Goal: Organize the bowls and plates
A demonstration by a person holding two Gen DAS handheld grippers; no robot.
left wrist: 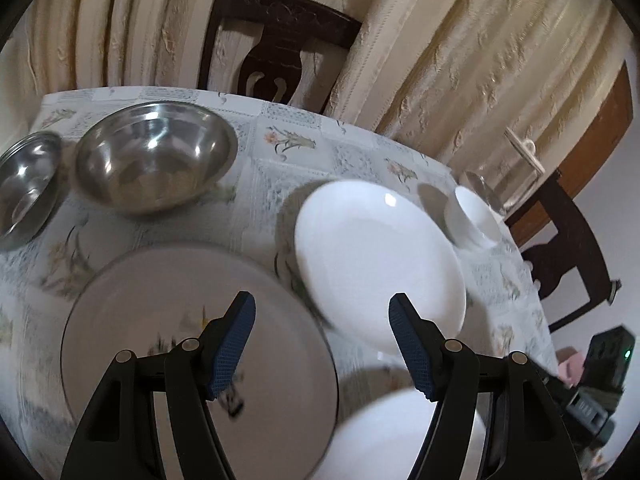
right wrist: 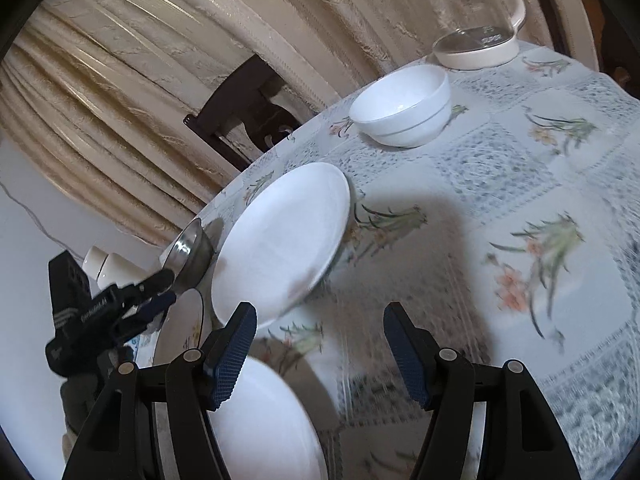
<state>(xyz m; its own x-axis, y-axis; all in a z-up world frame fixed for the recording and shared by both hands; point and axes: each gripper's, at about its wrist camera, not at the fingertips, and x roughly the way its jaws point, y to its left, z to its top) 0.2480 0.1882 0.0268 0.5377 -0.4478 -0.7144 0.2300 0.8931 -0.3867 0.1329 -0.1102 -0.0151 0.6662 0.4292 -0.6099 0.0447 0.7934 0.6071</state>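
Observation:
My left gripper [left wrist: 322, 300] is open and empty above a large flower-patterned plate [left wrist: 168, 320] on the table. Right of it lies a plain white plate [left wrist: 376, 256], and another white plate [left wrist: 400, 436] sits at the near edge. A small white bowl [left wrist: 472, 216] stands further right. Two steel bowls, a large one [left wrist: 156, 160] and a smaller one [left wrist: 24, 188], rest at the left. My right gripper [right wrist: 320, 312] is open and empty over the tablecloth, between the white plate [right wrist: 280, 240] and the nearer white plate [right wrist: 264, 420]. The white bowl [right wrist: 404, 112] stands beyond.
A floral tablecloth [right wrist: 540, 240] covers the table. A glass jug on a white base [right wrist: 476, 48] stands at the far corner. Dark wooden chairs [left wrist: 276, 48] and cream curtains ring the table. Small white cups [right wrist: 104, 264] show behind the left gripper [right wrist: 164, 290].

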